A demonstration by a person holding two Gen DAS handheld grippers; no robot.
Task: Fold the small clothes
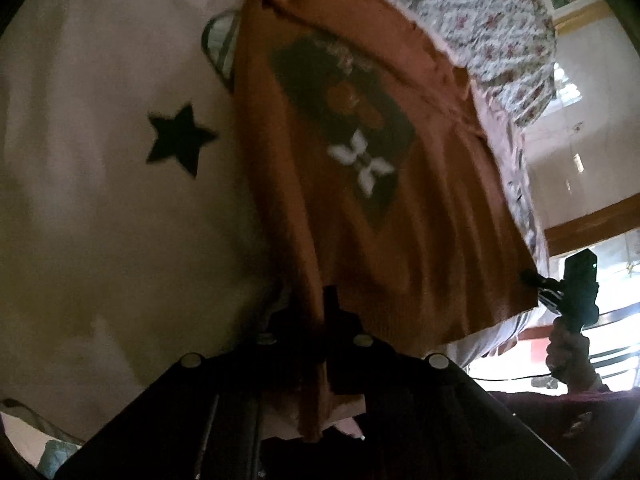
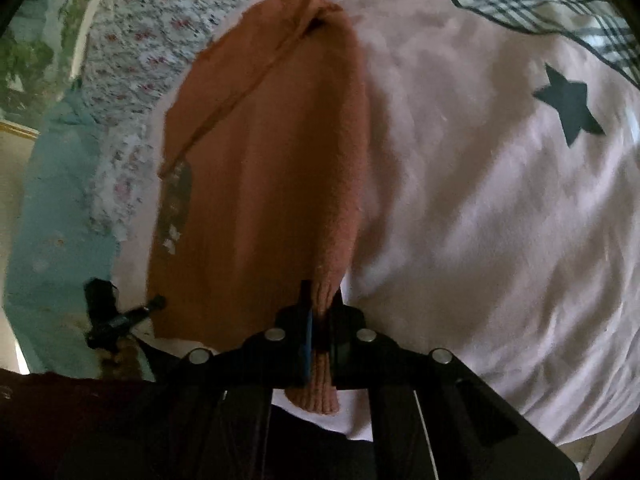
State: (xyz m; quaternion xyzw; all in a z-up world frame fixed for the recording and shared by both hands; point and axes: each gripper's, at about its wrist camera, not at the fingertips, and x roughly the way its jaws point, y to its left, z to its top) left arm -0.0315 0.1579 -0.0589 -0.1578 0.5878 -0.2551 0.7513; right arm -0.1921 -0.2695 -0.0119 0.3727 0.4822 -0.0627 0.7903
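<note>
**Both corners pinched, sweater strung between the grippers**

While both grippers are clamped on the hem, I have the orange sweater [image 1: 360, 184] stretched between them above the pale pink bedspread [image 1: 100, 200]. From the left wrist camera, the left gripper [image 1: 332, 308] sits at six o'clock with its jaws clenched on one lower corner of the knit; the cloth runs up and away toward twelve o'clock, its dark printed patch with the white flower near the centre. At four o'clock in that view the right gripper [image 1: 532, 278] bites the opposite hem corner. From the right wrist camera, the right gripper [image 2: 320, 312] is at six o'clock, closed on a bunched ribbed edge that pokes out below the jaws, and the left gripper [image 2: 154, 304] shows at eight o'clock on the far corner. The sweater's upper part lies toward twelve o'clock, close to the floral fabric [image 2: 160, 20]; whether it rests on the bed I cannot tell.

My worries from here:
- The right grip holds a thick gathered wad, not a flat edge. If I pull the hem taut, I judge the knit could creep out of the jaws.
- The left bite looks shallow, near the very corner; a quick swing might free it.
- If my two hands travel unevenly, the fold line will skew.
- The sweater's far end could drag onto the floral fabric and crumple.
</note>
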